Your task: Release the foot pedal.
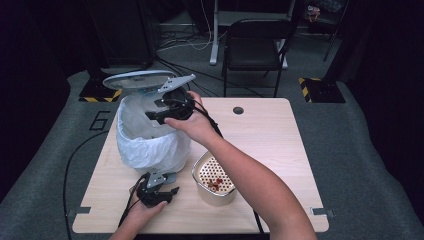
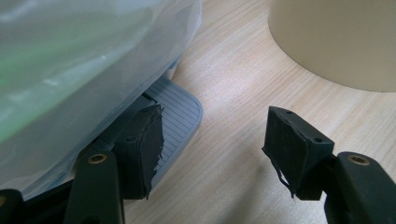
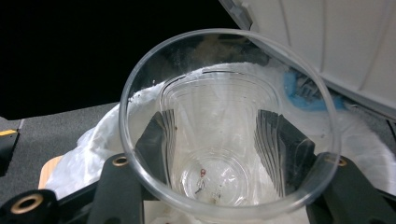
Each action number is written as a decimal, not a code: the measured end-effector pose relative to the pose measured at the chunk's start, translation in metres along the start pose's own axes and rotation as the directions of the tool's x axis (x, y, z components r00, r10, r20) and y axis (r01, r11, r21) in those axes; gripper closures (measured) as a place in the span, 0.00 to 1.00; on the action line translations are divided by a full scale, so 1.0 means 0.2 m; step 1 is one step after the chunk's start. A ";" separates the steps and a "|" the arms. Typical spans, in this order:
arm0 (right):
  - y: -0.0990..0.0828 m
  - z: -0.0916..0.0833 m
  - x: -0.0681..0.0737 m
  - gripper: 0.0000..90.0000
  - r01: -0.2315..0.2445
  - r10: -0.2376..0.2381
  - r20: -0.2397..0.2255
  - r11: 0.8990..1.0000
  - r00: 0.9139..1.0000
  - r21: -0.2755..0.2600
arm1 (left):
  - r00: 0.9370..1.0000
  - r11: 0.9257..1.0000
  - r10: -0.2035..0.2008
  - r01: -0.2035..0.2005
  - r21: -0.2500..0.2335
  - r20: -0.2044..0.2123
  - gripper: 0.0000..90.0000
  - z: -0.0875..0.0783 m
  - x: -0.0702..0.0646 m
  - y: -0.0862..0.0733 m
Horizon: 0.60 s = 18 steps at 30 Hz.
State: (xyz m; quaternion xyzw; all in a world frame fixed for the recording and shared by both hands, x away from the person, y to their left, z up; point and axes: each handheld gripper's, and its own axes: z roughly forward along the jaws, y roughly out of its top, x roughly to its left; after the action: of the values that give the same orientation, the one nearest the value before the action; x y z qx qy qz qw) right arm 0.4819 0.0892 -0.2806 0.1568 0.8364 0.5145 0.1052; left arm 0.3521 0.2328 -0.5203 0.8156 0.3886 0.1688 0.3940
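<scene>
Jaws of the right gripper point(image 3: 224, 154) are closed on a clear plastic cup point(image 3: 224, 140), one pad on each side of its ribbed wall, with the mouth turned toward the camera. Jaws of the left gripper point(image 2: 212, 149) stand spread with nothing between them; the left pad rests on the grey ribbed foot pedal point(image 2: 180, 116) at the base of the pedal bin point(image 1: 150, 135), and the right pad hangs over bare tabletop point(image 2: 233, 93).

Step in hand, as judged: empty or drop the cup into the bin.
1. Hold pedal pressure so the lid point(image 1: 137, 79) remains raised; it stands open just beyond the right jaws.
2. Keep the pinch light. The thin wall will likely buckle under more force.
3. Bring the cup fully over the white liner bag point(image 1: 145, 145) before tilting or releasing, so that nothing falls on the table.

Containers and contents:
- Cup: nearly empty. A few small dark and red specks cling to its bottom.
- Bin: beyond the right jaws, lined with the white bag. A blue item point(image 3: 303, 91) lies inside near the hinge; it cannot be identified.
- Beige tub point(image 1: 214, 180): to the right of the left gripper, fitted with a perforated insert. Small reddish scraps point(image 1: 216, 183) lie on the insert.
</scene>
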 end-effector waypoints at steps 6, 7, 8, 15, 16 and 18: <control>0.00 0.08 0.02 0.52 -0.026 0.026 -0.008 1.000 1.000 0.006 | 1.000 1.000 0.003 -0.003 0.002 -0.002 0.41 0.00 0.00 0.00; 0.00 0.09 0.02 0.52 -0.031 0.031 -0.002 0.999 1.000 0.014 | 1.000 1.000 0.003 -0.003 0.001 -0.002 0.41 0.00 0.00 0.00; 0.00 0.10 0.02 0.52 -0.039 0.039 0.001 0.999 0.999 0.016 | 1.000 1.000 0.002 -0.002 0.001 -0.001 0.41 0.00 0.00 0.00; 0.00 0.12 0.01 0.21 -0.135 0.135 -0.006 0.991 0.991 0.005 | 1.000 1.000 -0.007 0.007 -0.001 0.002 0.41 0.00 0.00 0.00; -0.01 0.12 0.01 0.19 -0.129 0.129 -0.011 0.992 0.992 0.009 | 1.000 1.000 -0.006 0.006 -0.001 0.002 0.41 0.00 0.00 0.00; -0.01 0.11 0.01 0.19 -0.128 0.128 -0.008 0.992 0.992 0.004 | 1.000 1.000 -0.005 0.005 0.000 0.002 0.41 0.00 0.00 0.00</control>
State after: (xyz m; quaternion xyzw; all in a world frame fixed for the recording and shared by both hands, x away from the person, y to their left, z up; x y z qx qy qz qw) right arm 0.4862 0.1067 -0.2926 0.2084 0.8260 0.5193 0.0682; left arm 0.3524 0.2330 -0.5201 0.8148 0.3901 0.1669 0.3951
